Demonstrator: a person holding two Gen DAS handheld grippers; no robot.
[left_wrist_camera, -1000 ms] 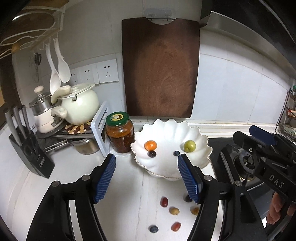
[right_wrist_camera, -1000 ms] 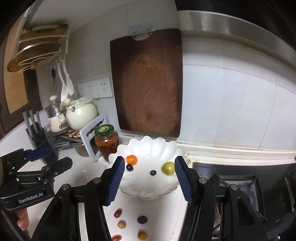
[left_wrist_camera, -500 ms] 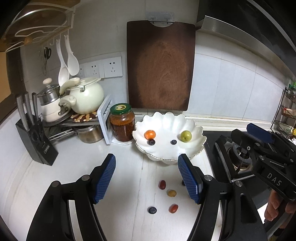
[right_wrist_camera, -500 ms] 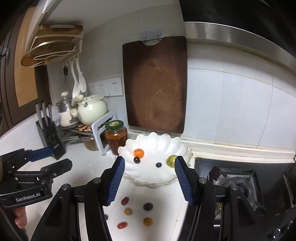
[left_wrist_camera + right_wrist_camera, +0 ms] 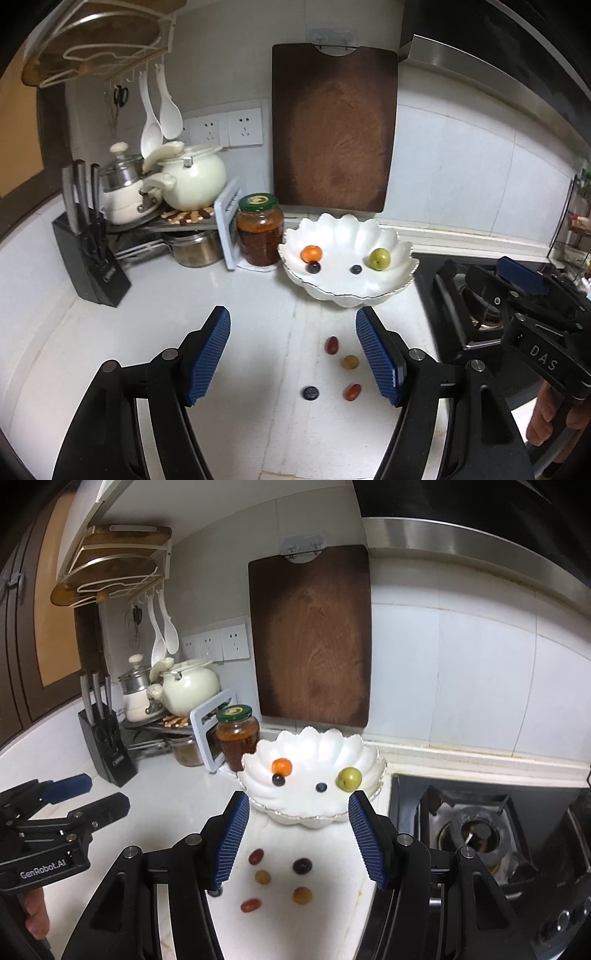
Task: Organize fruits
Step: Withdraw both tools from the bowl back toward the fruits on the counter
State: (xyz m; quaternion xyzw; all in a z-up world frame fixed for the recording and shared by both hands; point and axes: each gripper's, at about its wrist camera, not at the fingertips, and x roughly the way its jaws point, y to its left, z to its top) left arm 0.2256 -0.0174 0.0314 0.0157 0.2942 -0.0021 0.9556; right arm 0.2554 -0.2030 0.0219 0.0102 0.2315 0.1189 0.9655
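I see the loose fruit low in the middle of both views, lying on the white counter. In the right wrist view there are six pieces: a red grape, a dark grape, a yellow grape, an orange berry, a second red grape and a blueberry half hidden behind my left pad. None of them touch one another.

Just above them, mid-frame, stands the scalloped white bowl. It holds a small orange with a dark berry touching its lower edge, a lone blueberry near the centre, and a green fruit toward the right.

My right claw hangs over the counter with its jaws partly apart and nothing between the blue pads. My left claw is likewise open and empty, its right pad just beside the fruit cluster. Each claw shows at the other view's edge, with fingers on its handle.

Left of the bowl, just beside it, is a jar with a green lid. Farther left are a pot rack with a cream pot and a knife block. A brown cutting board hangs on the wall above the bowl, and a stove fills the right.
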